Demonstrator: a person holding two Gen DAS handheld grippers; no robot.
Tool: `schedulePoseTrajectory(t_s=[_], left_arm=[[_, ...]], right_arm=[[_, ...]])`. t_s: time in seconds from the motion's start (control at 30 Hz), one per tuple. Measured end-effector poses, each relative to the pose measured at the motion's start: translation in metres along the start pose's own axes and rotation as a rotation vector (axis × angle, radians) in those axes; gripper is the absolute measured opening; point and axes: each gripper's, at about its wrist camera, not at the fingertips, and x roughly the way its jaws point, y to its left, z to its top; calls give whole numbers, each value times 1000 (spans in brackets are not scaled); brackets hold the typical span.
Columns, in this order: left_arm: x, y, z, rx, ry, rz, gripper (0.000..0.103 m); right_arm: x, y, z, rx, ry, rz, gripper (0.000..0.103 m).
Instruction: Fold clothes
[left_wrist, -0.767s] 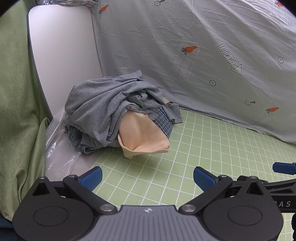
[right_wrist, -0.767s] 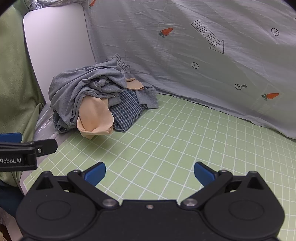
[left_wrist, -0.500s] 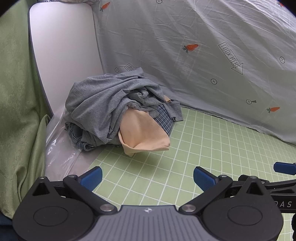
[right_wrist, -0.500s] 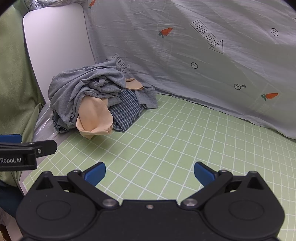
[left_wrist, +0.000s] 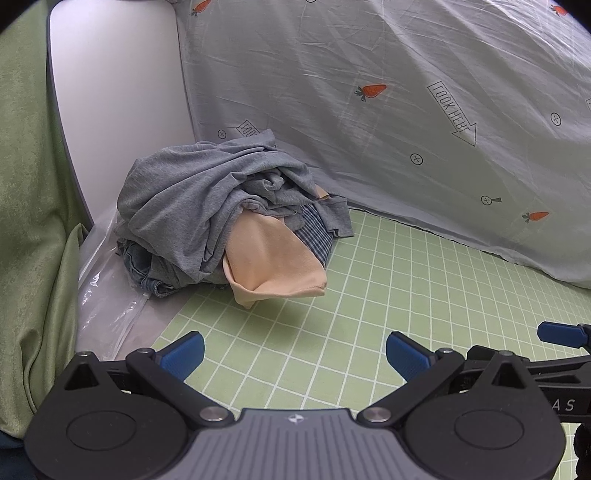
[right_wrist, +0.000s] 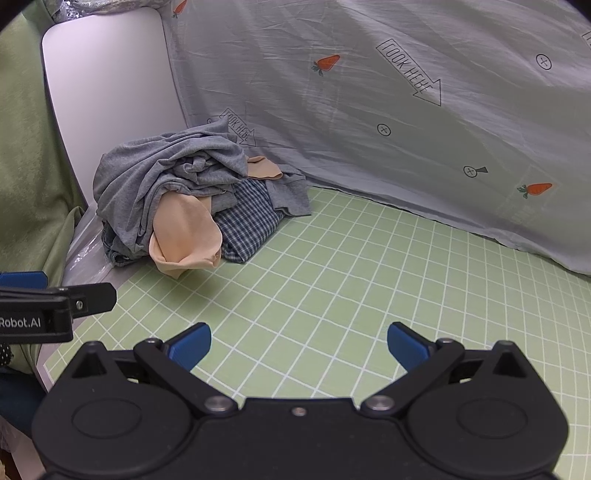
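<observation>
A heap of crumpled clothes sits at the far left of the green grid mat (left_wrist: 388, 280) (right_wrist: 351, 266). On top lies a grey garment (left_wrist: 192, 192) (right_wrist: 155, 166), with a peach garment (left_wrist: 273, 262) (right_wrist: 184, 232) and a blue checked one (left_wrist: 314, 236) (right_wrist: 251, 221) poking out, and denim (left_wrist: 144, 273) underneath. My left gripper (left_wrist: 293, 354) is open over the mat, short of the heap, with nothing between its blue pads. My right gripper (right_wrist: 299, 343) is open too, farther right, empty. Each gripper shows at the edge of the other's view.
A pale sheet with carrot prints (left_wrist: 406, 110) (right_wrist: 406, 110) hangs behind the mat. A white panel (left_wrist: 110, 92) stands behind the heap, a green curtain (left_wrist: 29, 184) at left. Clear plastic film (left_wrist: 107, 314) lies beside the mat's left edge.
The left gripper has crept a little toward the heap, which now sits slightly lower in its view. The right gripper has hardly moved. Both stay open.
</observation>
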Motion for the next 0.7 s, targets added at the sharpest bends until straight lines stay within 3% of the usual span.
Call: schedulePoseTrajectory(t_s=[0.7], left_arm=[[5, -1, 4, 2, 35, -17, 103]], right_arm=[[2, 0, 0, 9, 5, -2, 103]])
